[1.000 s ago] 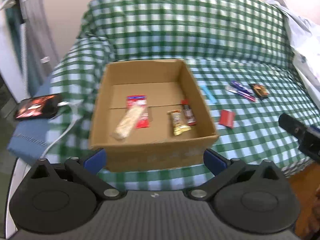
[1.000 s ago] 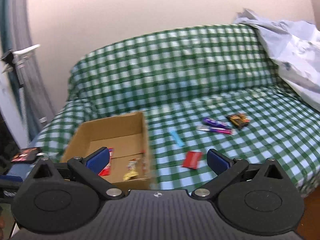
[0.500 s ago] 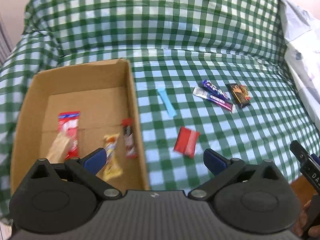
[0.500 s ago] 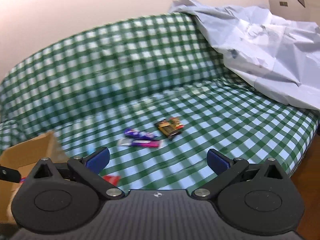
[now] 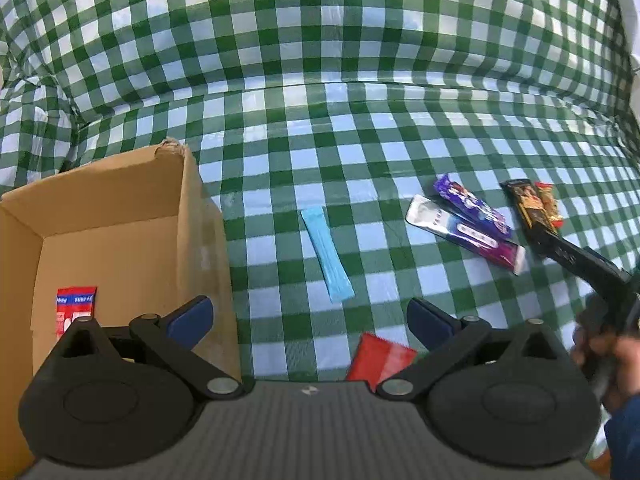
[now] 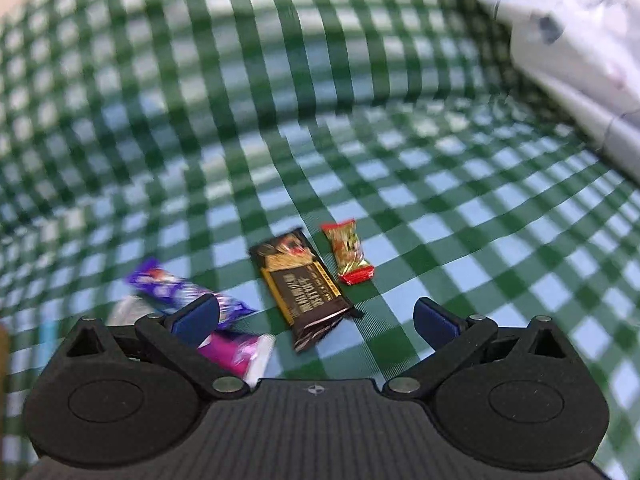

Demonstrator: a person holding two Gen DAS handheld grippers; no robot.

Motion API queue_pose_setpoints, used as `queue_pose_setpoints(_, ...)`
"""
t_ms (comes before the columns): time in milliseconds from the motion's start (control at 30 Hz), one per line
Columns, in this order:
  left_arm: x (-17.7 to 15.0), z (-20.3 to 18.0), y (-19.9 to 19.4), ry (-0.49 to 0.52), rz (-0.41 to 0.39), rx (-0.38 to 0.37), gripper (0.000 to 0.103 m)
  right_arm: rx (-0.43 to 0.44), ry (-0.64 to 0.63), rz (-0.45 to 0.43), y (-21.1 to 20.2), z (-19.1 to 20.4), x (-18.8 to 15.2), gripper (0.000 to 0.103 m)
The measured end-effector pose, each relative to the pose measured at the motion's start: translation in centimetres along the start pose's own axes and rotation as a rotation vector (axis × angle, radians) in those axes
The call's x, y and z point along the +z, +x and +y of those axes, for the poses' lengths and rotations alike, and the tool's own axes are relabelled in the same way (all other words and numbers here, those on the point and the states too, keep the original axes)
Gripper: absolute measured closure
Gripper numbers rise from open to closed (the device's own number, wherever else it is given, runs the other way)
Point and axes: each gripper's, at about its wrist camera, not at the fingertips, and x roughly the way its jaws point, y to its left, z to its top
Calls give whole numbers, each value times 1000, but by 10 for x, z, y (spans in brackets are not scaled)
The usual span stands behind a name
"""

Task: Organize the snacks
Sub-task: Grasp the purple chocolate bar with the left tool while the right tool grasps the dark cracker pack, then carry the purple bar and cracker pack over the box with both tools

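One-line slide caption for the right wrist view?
Open right tool above a black-and-gold chocolate bar and red-and-gold candy wrapper on the green checked cloth.

Dark bar (image 6: pixel 303 288) lies flat beside red candy (image 6: pixel 349 257).

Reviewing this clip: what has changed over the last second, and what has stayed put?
Both grippers swung right, away from the cardboard box toward the loose snacks. The right gripper closed in on the dark chocolate bar and red-gold candy; the left gripper now hangs over the red packet. Neither gripped anything; both stay open. The blue stick and purple bars lie unmoved.
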Motion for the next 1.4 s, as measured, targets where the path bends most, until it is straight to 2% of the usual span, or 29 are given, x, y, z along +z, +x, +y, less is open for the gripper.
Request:
queue_pose_setpoints(67, 2, -1, 9, 15, -10, 24, 0, -20, 18, 30, 24, 1, 2, 3)
queue_pose_setpoints(133, 3, -3, 17, 34, -16, 38, 0, -63, 11, 20, 38, 6, 2, 8)
queue_pose_setpoints(167, 6, -6, 21, 37, -16, 38, 0, -90, -21, -3, 37, 10, 0, 24)
queue_pose_setpoints(200, 9, -9, 25, 33, -16, 31, 0, -87, -65, -18, 35, 13, -2, 34)
queue_pose_setpoints(233, 13, -12, 28, 24, -18, 14, 0, -82, -103, -37, 32, 16, -6, 54)
queue_pose_setpoints(267, 16, -16, 32, 11, -24, -8, 0, -81, -117, -50, 28, 15, -11, 60)
queue_pose_setpoints(367, 30, -37, 44, 6, -54, -54, 0, -64, -65, -56, 9, -6, -24, 61)
queue_pose_setpoints(467, 43, -71, 66, 66, -71, -72, 0, -142, 3, -54, -18, -39, -39, 61)
queue_pose_setpoints(533, 52, -91, 89, 79, -43, -111, 0, -185, 67, -46, -34, -63, -48, 61)
queue_pose_setpoints(633, 69, -116, 126, 23, 37, -186, 0, -221, 143, -37, -45, -91, -63, 60)
queue_pose_setpoints(700, 79, -131, 147, -13, 82, -211, 0, -215, 146, -43, -45, -96, -67, 59)
queue_pose_setpoints(800, 89, -150, 169, -24, 122, -244, 0, -206, 94, -37, -35, -92, -64, 42)
queue_pose_setpoints(867, 95, -160, 176, -7, 106, -210, 0, -210, 52, -28, -30, -86, -62, 31)
queue_pose_setpoints(900, 98, -163, 179, -5, 103, -201, 3, -212, 46, -32, -29, -85, -63, 30)
queue_pose_setpoints(933, 100, -164, 180, -8, 98, -194, 21, -212, 38, -37, -27, -84, -63, 30)
queue_pose_setpoints(967, 101, -163, 178, -4, 87, -169, 34, -213, 33, -41, -29, -84, -64, 34)
queue_pose_setpoints(1000, 101, -163, 174, 11, 79, -140, 68, -211, 25, -46, -30, -84, -65, 40)
queue_pose_setpoints(1033, 102, -159, 171, 18, 90, -166, 75, -208, 15, -51, -33, -83, -65, 57)
queue_pose_setpoints(1100, 102, -146, 163, -25, 104, -216, 76, -198, 13, -46, -37, -82, -65, 61)
queue_pose_setpoints(1233, 100, -128, 131, -16, 46, -253, 81, -170, 68, -61, -58, -76, -65, 61)
queue_pose_setpoints(1400, 90, -109, 61, 51, -89, -287, 82, -145, 77, -147, -105, -59, -60, 61)
